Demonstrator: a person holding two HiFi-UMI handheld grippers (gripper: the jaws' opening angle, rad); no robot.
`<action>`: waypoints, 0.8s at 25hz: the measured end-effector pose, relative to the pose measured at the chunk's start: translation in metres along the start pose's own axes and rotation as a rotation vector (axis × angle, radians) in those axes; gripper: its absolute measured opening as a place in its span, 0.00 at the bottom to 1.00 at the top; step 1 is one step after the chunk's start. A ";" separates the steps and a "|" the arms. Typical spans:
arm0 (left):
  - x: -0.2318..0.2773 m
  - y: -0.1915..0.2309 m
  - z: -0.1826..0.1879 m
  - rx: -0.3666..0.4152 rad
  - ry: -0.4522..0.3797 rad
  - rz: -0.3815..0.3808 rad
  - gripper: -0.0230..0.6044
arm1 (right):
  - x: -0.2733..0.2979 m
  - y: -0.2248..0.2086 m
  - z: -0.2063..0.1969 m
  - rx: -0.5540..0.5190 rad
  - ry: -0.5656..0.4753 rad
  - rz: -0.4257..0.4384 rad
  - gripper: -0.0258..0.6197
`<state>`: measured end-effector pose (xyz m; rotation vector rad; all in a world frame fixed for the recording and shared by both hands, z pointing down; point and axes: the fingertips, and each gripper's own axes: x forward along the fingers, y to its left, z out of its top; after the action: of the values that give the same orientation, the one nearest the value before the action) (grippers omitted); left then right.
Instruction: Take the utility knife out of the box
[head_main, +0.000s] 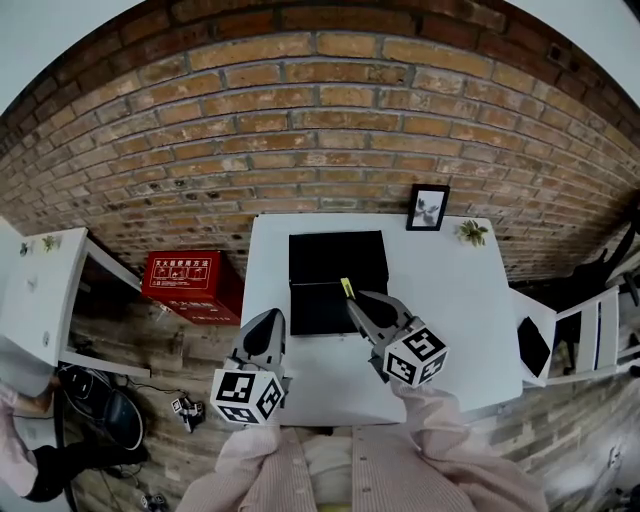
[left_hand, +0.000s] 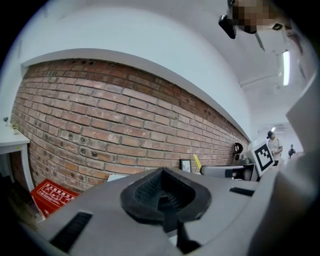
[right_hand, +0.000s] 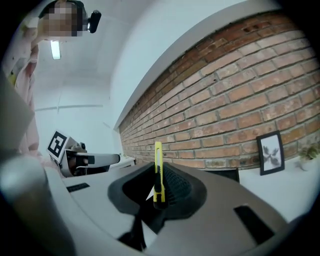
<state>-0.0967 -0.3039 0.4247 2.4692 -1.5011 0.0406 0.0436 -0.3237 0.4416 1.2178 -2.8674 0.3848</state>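
On my left, the grey left gripper (head_main: 266, 322) is hovering over the table's near edge. Its ribbed black pads (left_hand: 150, 189) are sitting together with nothing between them.

To its right, the grey right gripper (head_main: 352, 300) is clamping a slim yellow plastic utility knife (right_hand: 158, 167). The knife is standing upright between the pads, with its lower end pinched and its long narrow body sticking up clear of the jaws. A dark slider is showing partway down its face. In the head view its yellow tip (head_main: 346, 288) is showing over the right side of the open black rectangular box (head_main: 337, 258), outside the box.

The box is lying on a white rectangular table (head_main: 470, 300) that is standing against a red brick wall (head_main: 320, 120).

Working across the room from the left, I am seeing a white side table (head_main: 40, 300) and a red box with white print (head_main: 190, 280) on the wooden floor. Beyond the black box, a small black-framed picture (head_main: 428, 207) is leaning at the wall. A little green plant (head_main: 471, 232) is sitting beside it. A white chair (head_main: 590, 335) is standing at the far right.
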 end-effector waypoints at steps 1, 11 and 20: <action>-0.001 -0.001 0.004 0.014 -0.006 -0.001 0.02 | -0.003 -0.001 0.005 0.001 -0.018 -0.011 0.12; -0.015 -0.003 0.049 0.094 -0.084 0.002 0.02 | -0.044 -0.015 0.060 -0.008 -0.192 -0.135 0.12; -0.030 -0.003 0.078 0.132 -0.152 0.034 0.02 | -0.076 -0.023 0.092 -0.030 -0.282 -0.189 0.12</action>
<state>-0.1166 -0.2940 0.3443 2.6016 -1.6518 -0.0442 0.1217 -0.3059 0.3497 1.6416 -2.9272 0.1773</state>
